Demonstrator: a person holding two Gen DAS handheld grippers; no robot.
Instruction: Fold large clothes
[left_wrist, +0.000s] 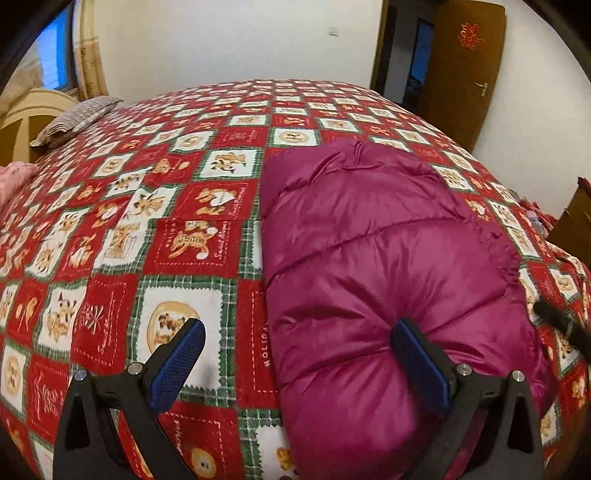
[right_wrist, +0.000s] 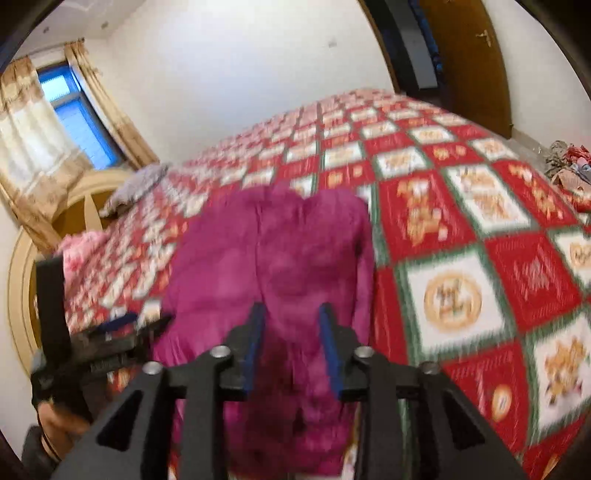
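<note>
A magenta puffer jacket (left_wrist: 373, 266) lies folded on the bed, near its front edge. My left gripper (left_wrist: 295, 354) is open and straddles the jacket's left edge; its right finger (left_wrist: 421, 362) presses into the padding and its left finger (left_wrist: 177, 365) is over the bedspread. In the blurred right wrist view the jacket (right_wrist: 280, 251) lies straight ahead. My right gripper (right_wrist: 291, 350) is open above the jacket's near end with nothing between its fingers. The left gripper (right_wrist: 122, 325) shows at the left of that view.
The bed is covered by a red, white and green checked bedspread (left_wrist: 166, 221). A grey pillow (left_wrist: 74, 122) and a pink cloth (left_wrist: 14, 181) lie at the headboard end. A brown door (left_wrist: 461, 74) stands behind the bed. Clutter (right_wrist: 569, 162) lies at the far right.
</note>
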